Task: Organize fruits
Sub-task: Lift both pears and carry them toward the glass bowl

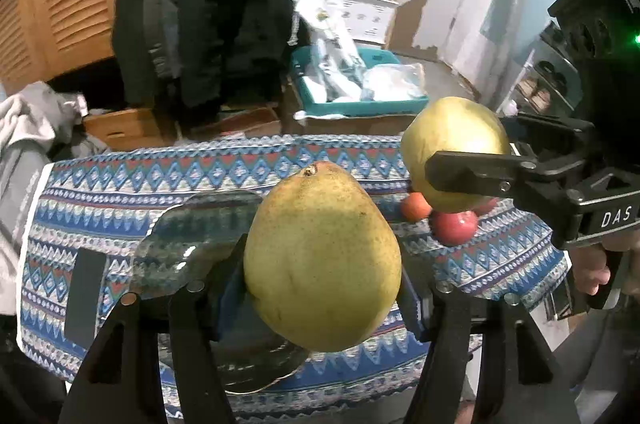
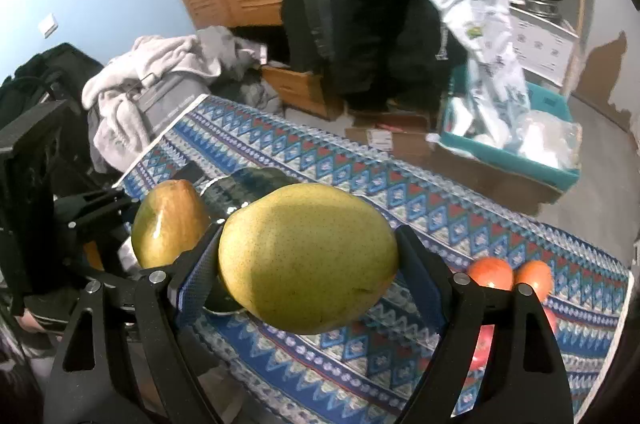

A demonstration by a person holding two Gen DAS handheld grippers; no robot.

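A large yellow-green speckled pear (image 1: 322,260) was gripped between the blue-padded fingers of the left gripper (image 1: 322,288), stem end up, lifted clear of the blue patterned tablecloth (image 1: 100,184). A second yellow-green pear (image 2: 308,256) was clamped sideways in the right gripper (image 2: 308,288), likewise carried above the cloth. Both sets of jaws were closed firmly on fruit, with the pads pressed against the widest part of each pear.

A clear glass leaf-shaped dish (image 1: 200,236) was seen lying on the cloth just beside and beneath the left pear; it was judged to be the place meant for the pears. Several small red-orange round fruits (image 2: 510,276) were left grouped on the cloth near the right side, apart from the dish.

The step in hand was judged to be the setting down of the pears together. It would be done well if one pear were lowered at a time, so that the grippers were not crowded over the dish. Each pear should be brought low until it was borne by the glass before the jaws were loosened, since a rounded pear dropped on a smooth shallow dish could roll off. The second should be laid just beside the first.
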